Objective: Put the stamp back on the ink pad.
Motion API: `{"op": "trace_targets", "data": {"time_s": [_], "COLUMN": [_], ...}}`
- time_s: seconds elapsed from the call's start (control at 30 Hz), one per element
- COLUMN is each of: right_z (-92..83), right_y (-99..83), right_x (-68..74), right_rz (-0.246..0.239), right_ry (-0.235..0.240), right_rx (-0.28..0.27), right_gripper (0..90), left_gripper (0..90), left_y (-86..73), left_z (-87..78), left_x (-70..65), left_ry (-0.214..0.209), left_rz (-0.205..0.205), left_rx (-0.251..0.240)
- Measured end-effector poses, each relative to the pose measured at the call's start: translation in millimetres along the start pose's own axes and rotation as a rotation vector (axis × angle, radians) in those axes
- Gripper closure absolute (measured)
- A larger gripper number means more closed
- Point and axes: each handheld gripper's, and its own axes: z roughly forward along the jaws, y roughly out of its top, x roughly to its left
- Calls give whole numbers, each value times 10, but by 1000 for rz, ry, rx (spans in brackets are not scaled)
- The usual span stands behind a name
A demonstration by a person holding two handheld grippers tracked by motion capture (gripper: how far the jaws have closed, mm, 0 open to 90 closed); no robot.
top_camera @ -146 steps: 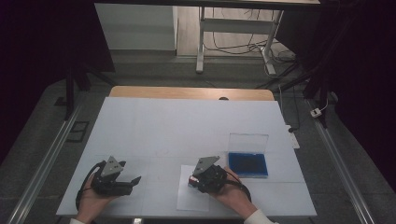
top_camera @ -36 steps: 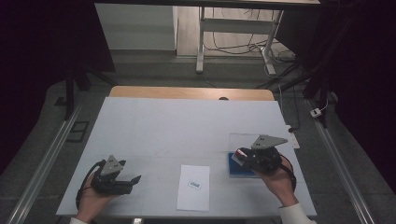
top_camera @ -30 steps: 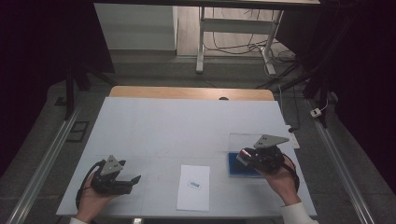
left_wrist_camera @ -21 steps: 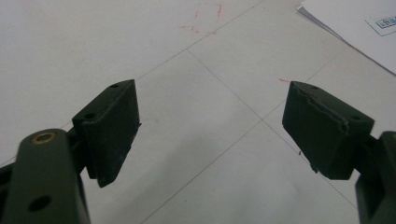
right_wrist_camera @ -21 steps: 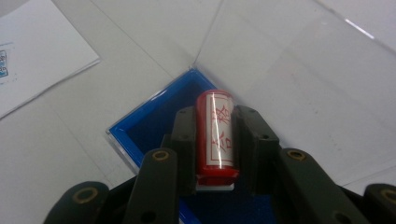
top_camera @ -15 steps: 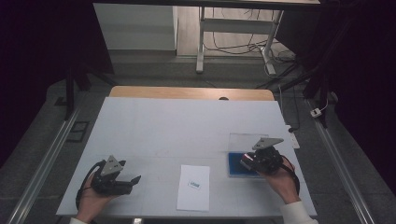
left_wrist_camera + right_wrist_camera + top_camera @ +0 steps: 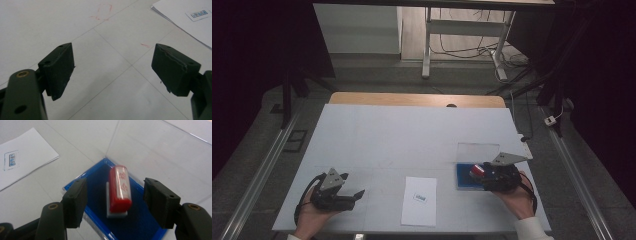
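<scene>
A red stamp (image 7: 119, 187) with a white base lies on its side on the blue ink pad (image 7: 145, 225), at the table's right (image 7: 464, 179). My right gripper (image 7: 117, 193) straddles it. Its jaws have just been opening, and the stamp lies between them with a gap on each side. In the high view the right gripper (image 7: 480, 175) points left over the pad, with the stamp (image 7: 475, 171) at its tips. My left gripper (image 7: 358, 196) rests at the front left, open, with nothing but bare table between its jaws (image 7: 115, 67).
A white sheet of paper (image 7: 419, 200) bearing a small blue stamped mark lies at the front centre. The pad's clear lid (image 7: 478, 151) lies open behind the pad. The table's right edge is close beside the right hand.
The right gripper went from over the paper to the ink pad, then sank a little there. The red stamp now shows on the pad at its tips. The left gripper stayed put.
</scene>
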Motion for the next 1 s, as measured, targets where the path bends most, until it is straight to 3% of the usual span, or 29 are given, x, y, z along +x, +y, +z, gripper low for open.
{"op": "trace_targets", "data": {"time_s": [0.37, 0.47, 0.73, 1.0], "right_z": [-192, -210, -222, -269], "right_y": [-296, -377, -588, -610], "right_x": [15, 18, 87, 78], "right_rz": [26, 51, 38, 35], "right_ry": [-30, -23, -27, -9], "right_rx": [-50, -73, -69, -104], "right_gripper": [355, 355, 356, 359], "left_gripper": [186, 186, 186, 188], "left_y": [-43, -52, -70, -68], "left_z": [-1, -3, 11, 18], "left_x": [-22, -26, -38, -29], "left_ry": [-17, -19, -23, -21], "left_rz": [-12, -12, -10, -12], "left_rx": [-2, 0, 6, 8]}}
